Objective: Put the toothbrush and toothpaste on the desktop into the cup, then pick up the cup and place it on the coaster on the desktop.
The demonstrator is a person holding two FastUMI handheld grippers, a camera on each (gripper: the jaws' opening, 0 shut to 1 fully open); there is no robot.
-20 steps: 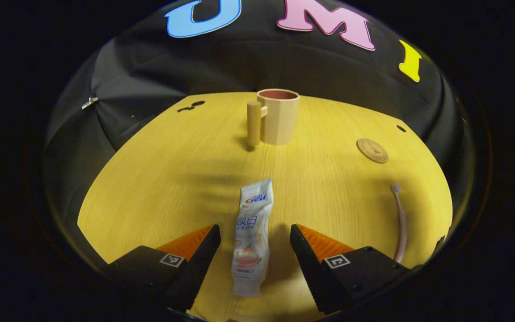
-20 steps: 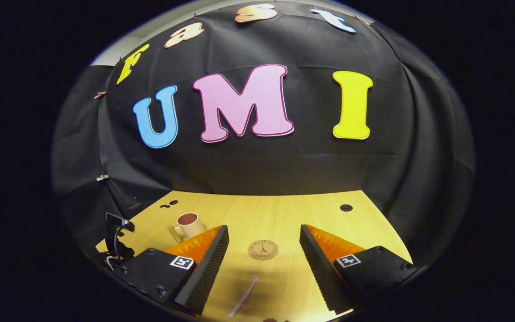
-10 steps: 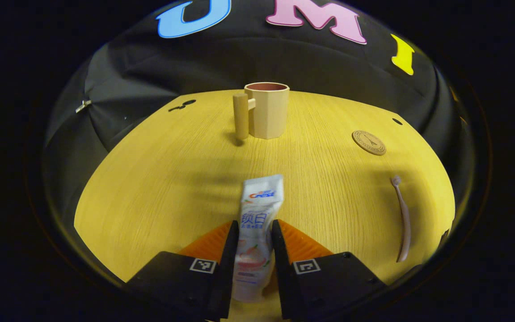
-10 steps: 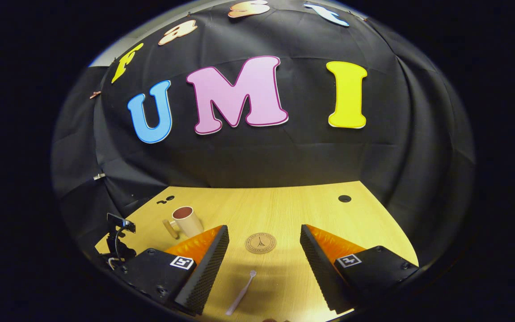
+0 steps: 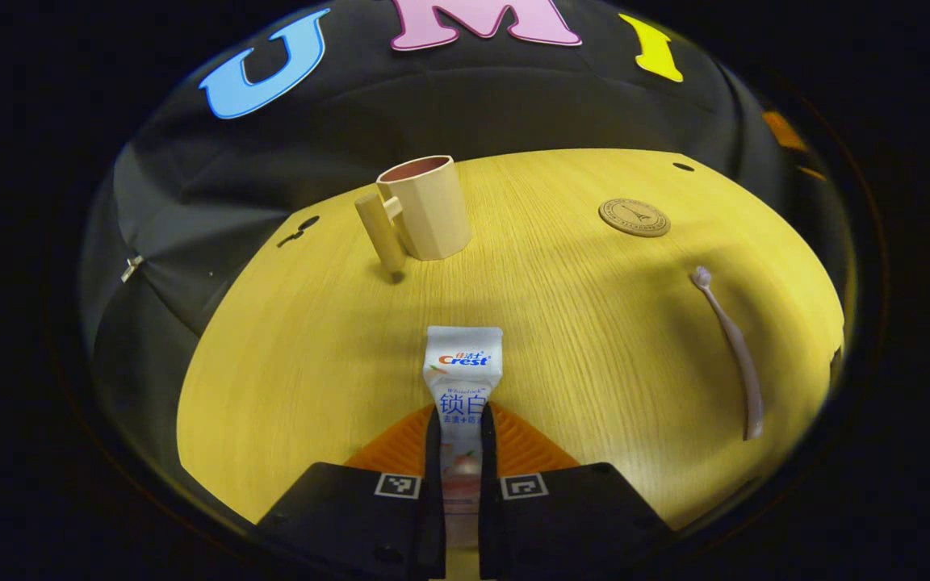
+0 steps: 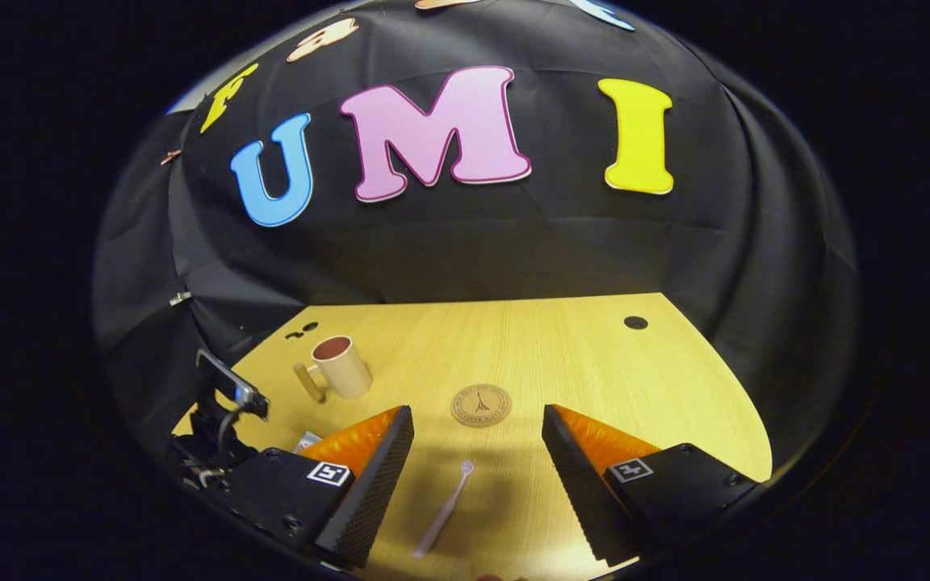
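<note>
My left gripper (image 5: 458, 424) is shut on a white toothpaste tube (image 5: 462, 363), whose flat crimped end sticks out forward over the wooden desktop (image 5: 312, 363). A beige cup (image 5: 425, 206) with a peg handle stands upright farther ahead, slightly left. The round brown coaster (image 5: 634, 217) lies at the far right, and a pale toothbrush (image 5: 727, 347) lies at the right edge. In the right gripper view, my right gripper (image 6: 477, 418) stands open above the toothbrush (image 6: 442, 510), with the coaster (image 6: 481, 404) just beyond and the cup (image 6: 341, 367) to the left.
The left gripper (image 6: 223, 403) shows at the desktop's left edge in the right gripper view. A dark round hole (image 6: 635, 323) sits near the far right corner. Black cloth walls close in the desktop at the back and sides.
My left gripper went from open around the toothpaste to shut on it, then tilted so the cup shifted left. The right gripper stayed open and tipped down slightly.
</note>
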